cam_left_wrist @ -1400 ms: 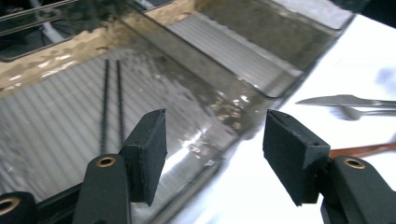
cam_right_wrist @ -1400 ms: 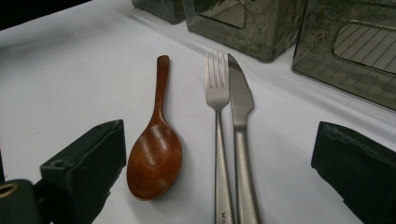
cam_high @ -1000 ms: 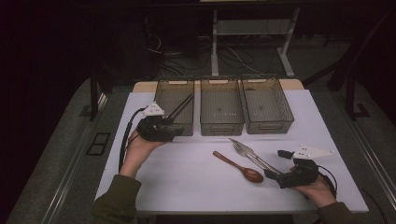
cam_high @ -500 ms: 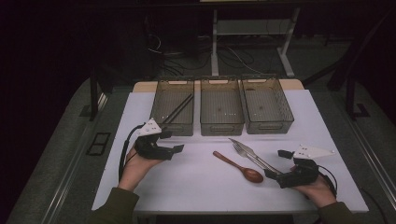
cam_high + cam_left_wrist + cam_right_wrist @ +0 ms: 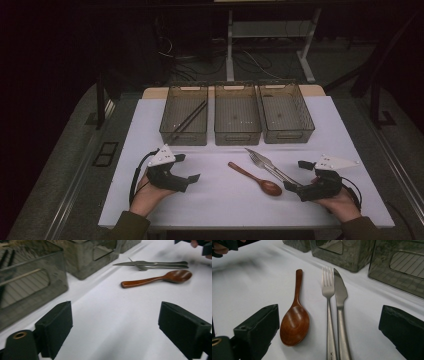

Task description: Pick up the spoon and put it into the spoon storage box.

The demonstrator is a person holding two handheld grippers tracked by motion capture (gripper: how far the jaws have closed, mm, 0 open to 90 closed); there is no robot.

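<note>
Both tools gape empty, left tool (image 5: 192,172) just opening, right tool (image 5: 296,176) over the spoon (image 5: 256,179).

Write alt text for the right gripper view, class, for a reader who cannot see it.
A wooden spoon, a metal fork and a metal knife lie side by side on a white table, between the right gripper's open black jaws. Translucent grey bins stand behind them.

Setting: a lab or test room, dimly lit. Evidence: a white-topped table (image 5: 225,200) on carpeted floor, three identical clear bins (image 5: 236,113) in a row, loose cables (image 5: 250,62) and a metal stand frame (image 5: 230,40) behind.
</note>
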